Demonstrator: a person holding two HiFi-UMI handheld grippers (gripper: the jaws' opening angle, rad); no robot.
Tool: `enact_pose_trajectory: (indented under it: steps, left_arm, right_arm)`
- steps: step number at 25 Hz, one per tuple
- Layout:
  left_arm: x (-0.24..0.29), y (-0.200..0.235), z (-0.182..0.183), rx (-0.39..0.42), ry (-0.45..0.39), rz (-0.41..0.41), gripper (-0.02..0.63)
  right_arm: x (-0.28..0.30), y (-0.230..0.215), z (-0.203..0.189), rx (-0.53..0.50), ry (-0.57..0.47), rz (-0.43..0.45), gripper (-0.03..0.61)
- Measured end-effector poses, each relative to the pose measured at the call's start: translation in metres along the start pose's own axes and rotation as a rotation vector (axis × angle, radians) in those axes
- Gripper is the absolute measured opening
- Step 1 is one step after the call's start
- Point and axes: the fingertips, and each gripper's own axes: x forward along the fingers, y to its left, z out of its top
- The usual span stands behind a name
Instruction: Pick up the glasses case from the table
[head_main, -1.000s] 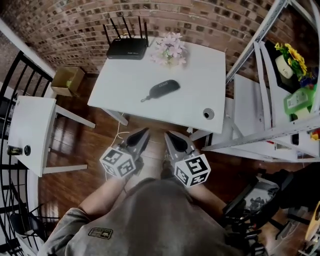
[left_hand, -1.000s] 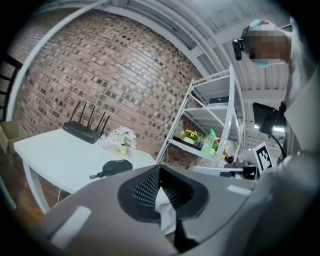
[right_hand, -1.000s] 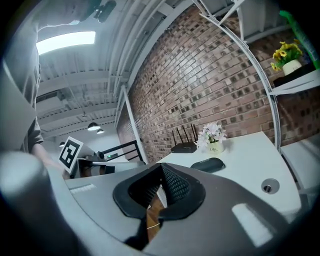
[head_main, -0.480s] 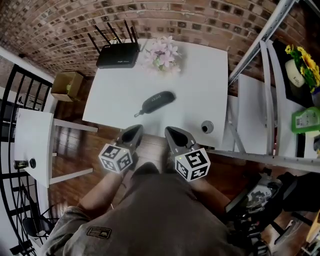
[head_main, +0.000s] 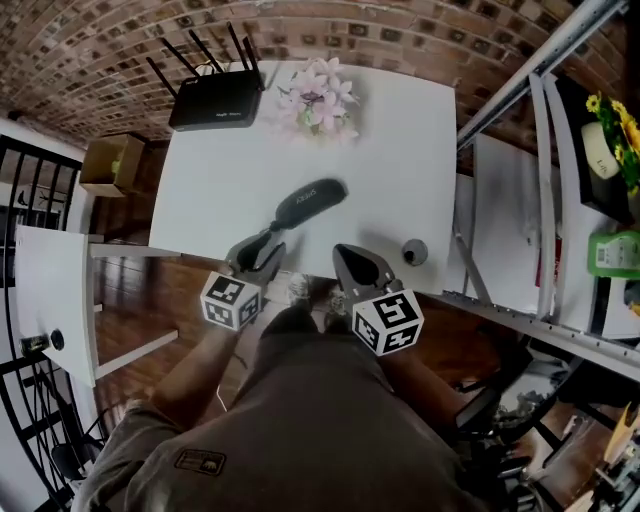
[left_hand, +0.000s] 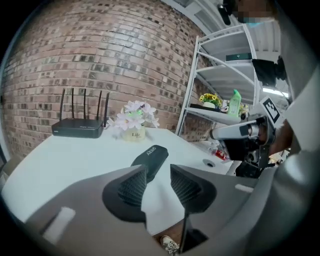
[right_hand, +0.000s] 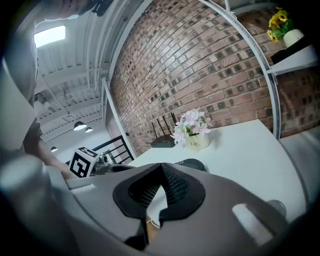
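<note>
The black oval glasses case (head_main: 310, 203) lies on the white table (head_main: 400, 150), near its front edge, with a short strap trailing toward me. My left gripper (head_main: 264, 246) reaches over the table's front edge, just short of the case's near end. Its jaws are opening, with a narrow gap and nothing between them. In the left gripper view the case (left_hand: 150, 159) lies right beyond the left gripper (left_hand: 157, 177). My right gripper (head_main: 346, 258) hovers at the table edge to the right, shut and empty. The right gripper view shows the case (right_hand: 191, 164) beyond the right gripper (right_hand: 161, 171).
A black router (head_main: 212, 100) and a small pot of pale flowers (head_main: 318, 95) stand at the table's back. A round cable grommet (head_main: 414, 252) sits in the front right corner. Metal shelving (head_main: 560, 200) stands at the right, a white side table (head_main: 50, 290) at the left.
Both grippers have come forward from above the floor to the table's front edge. The left one now reaches the case's near end, and its jaws have parted slightly.
</note>
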Motion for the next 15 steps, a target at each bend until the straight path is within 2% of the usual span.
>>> enact_pose_trajectory:
  steps: [5,11,15]
  left_arm:
    - [0.021,0.019,-0.011,0.070,0.047,-0.040,0.218]
    - [0.050,0.025,-0.010,0.219,0.082,-0.107,0.307]
    - [0.071,0.024,-0.007,0.276,0.089,-0.156,0.361]
  right_arm:
    - [0.016,-0.004,0.003,0.010,0.033,-0.041,0.012]
    - [0.033,-0.007,0.005,0.024,0.058,-0.082,0.012]
    - [0.038,-0.012,0.004,0.033,0.072,-0.116,0.012]
